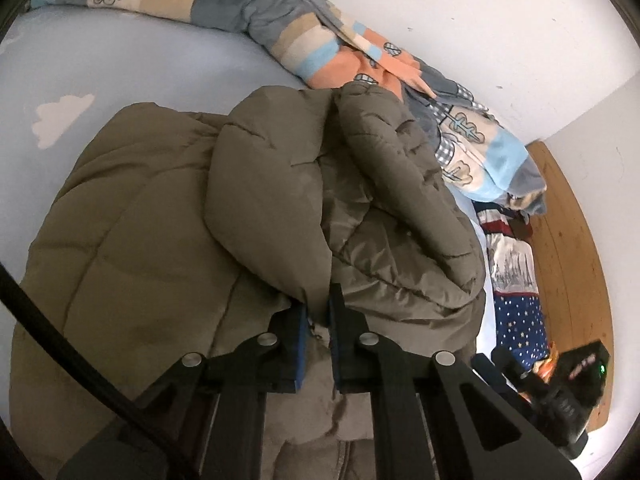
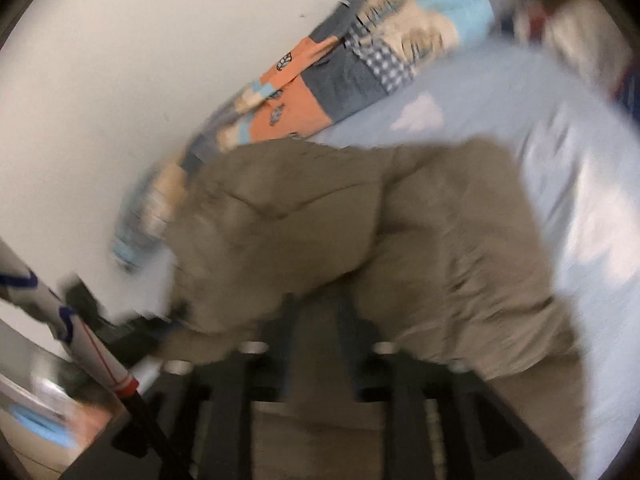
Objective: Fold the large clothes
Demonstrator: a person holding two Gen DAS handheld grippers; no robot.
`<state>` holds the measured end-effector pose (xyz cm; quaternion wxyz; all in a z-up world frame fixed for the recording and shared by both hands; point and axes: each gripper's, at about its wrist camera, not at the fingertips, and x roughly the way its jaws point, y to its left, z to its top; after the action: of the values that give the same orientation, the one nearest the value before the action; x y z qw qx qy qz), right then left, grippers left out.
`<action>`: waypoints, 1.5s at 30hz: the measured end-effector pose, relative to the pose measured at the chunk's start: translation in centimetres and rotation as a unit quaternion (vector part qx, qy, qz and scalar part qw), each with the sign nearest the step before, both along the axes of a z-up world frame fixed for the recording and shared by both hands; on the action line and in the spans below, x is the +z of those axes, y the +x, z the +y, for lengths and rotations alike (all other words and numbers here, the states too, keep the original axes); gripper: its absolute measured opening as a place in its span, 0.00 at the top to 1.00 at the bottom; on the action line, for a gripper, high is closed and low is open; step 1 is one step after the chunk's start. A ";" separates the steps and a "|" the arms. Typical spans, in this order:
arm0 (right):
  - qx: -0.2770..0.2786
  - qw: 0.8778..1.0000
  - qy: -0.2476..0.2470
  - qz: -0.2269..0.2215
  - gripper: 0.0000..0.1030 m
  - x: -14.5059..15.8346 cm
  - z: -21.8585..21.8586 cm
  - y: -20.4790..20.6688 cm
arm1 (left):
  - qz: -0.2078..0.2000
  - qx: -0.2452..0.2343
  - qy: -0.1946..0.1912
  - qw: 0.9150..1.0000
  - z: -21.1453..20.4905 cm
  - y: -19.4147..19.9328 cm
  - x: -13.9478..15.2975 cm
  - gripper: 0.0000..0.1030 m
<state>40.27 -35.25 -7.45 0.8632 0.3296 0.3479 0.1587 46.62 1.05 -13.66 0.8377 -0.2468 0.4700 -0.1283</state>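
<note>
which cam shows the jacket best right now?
Left wrist. The jacket is sharp there: quilted panels, a folded-over flap, and the left gripper closed on a fold of it. The right wrist view shows the same jacket smeared by motion blur; only its olive bulk reads, with fabric between the right gripper fingers.

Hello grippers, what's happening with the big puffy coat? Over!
Left gripper shut on a fold of the olive puffer jacket. Right gripper blurred, jaws apart, jacket cloth between them. Jacket bunched on the blue bedsheet; patterned blanket close behind it.
</note>
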 end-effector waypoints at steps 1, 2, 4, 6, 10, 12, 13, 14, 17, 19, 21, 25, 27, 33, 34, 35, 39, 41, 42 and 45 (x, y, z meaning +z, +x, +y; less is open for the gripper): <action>0.006 0.999 0.035 0.004 0.50 -0.4 0.0 0.2 | -0.002 -0.001 0.005 1.000 -0.1 0.0 0.1 0.91; 0.011 0.998 0.066 0.006 0.50 -0.9 0.2 0.5 | -0.002 -0.001 0.009 1.000 -0.2 0.1 0.2 0.91; 0.012 0.995 0.098 0.018 0.50 -1.7 1.1 1.1 | 0.001 -0.001 0.011 1.000 -0.2 0.3 0.2 0.91; 0.006 0.994 0.107 0.032 0.50 -2.4 1.9 2.0 | 0.007 0.002 0.009 1.000 0.0 0.2 -0.1 0.91; -0.017 0.988 0.150 0.024 0.65 -3.6 2.4 3.7 | 0.009 0.002 0.017 1.000 0.1 -0.1 -0.1 0.91; -0.018 0.992 0.127 0.018 0.92 -2.9 2.9 3.4 | -0.003 -0.004 0.020 1.000 0.1 -0.8 0.5 0.91; -0.017 0.994 0.110 0.005 0.92 -2.0 3.2 2.7 | -0.012 -0.009 0.022 1.000 0.0 -1.3 1.0 0.91; -0.016 0.996 0.085 -0.005 0.92 -1.2 3.4 2.0 | -0.018 -0.013 0.027 0.999 -0.1 -1.9 1.3 0.91; -0.017 1.000 0.013 -0.023 0.92 0.9 4.2 -0.8 | -0.043 -0.033 0.063 0.997 -0.9 -4.7 2.5 0.91; -0.024 0.999 -0.036 -0.025 0.92 1.7 4.7 -2.9 | -0.054 -0.042 0.096 0.993 -2.2 -7.0 3.0 0.90; -0.035 0.997 -0.069 -0.012 0.92 1.4 5.0 -4.4 | -0.054 -0.043 0.131 0.989 -3.1 -8.3 2.2 0.86; -0.043 0.991 -0.126 0.033 0.92 -2.4 6.1 -3.8 | -0.035 -0.032 0.190 0.981 -3.6 -8.2 -1.3 0.59; -0.039 0.989 -0.139 0.025 0.92 -4.0 6.2 -3.0 | -0.034 -0.030 0.191 0.980 -3.1 -8.1 -1.5 0.53; -0.016 0.994 -0.106 0.032 0.80 -3.5 4.8 -3.1 | -0.020 -0.041 0.179 0.983 -0.8 -9.8 1.0 0.39; -0.019 0.993 -0.107 0.036 0.79 -3.1 4.7 -3.4 | -0.014 -0.033 0.187 0.982 -0.2 -10.2 1.4 0.39; -0.027 0.993 -0.106 0.041 0.78 -2.6 4.4 -4.1 | -0.009 -0.027 0.187 0.982 0.4 -10.6 1.7 0.39; -0.054 0.992 -0.111 0.027 0.78 -0.1 4.1 -5.9 | -0.017 0.032 0.172 0.984 2.3 -12.4 3.0 0.39; -0.061 0.989 -0.133 -0.003 0.78 1.1 4.8 -6.4 | -0.039 0.040 0.189 0.980 1.9 -12.5 3.4 0.39; -0.057 0.987 -0.150 -0.019 0.78 1.6 5.5 -6.3 | -0.054 0.036 0.211 0.975 1.3 -12.4 3.5 0.39; -0.042 0.974 -0.212 -0.062 0.78 2.5 7.6 -5.9 | -0.078 0.026 0.265 0.961 0.1 -12.0 3.0 0.39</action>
<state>34.34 -27.62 -4.92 0.9392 0.1431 0.3052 0.0647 34.60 1.18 -10.62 0.9101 -0.0171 0.4140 0.0040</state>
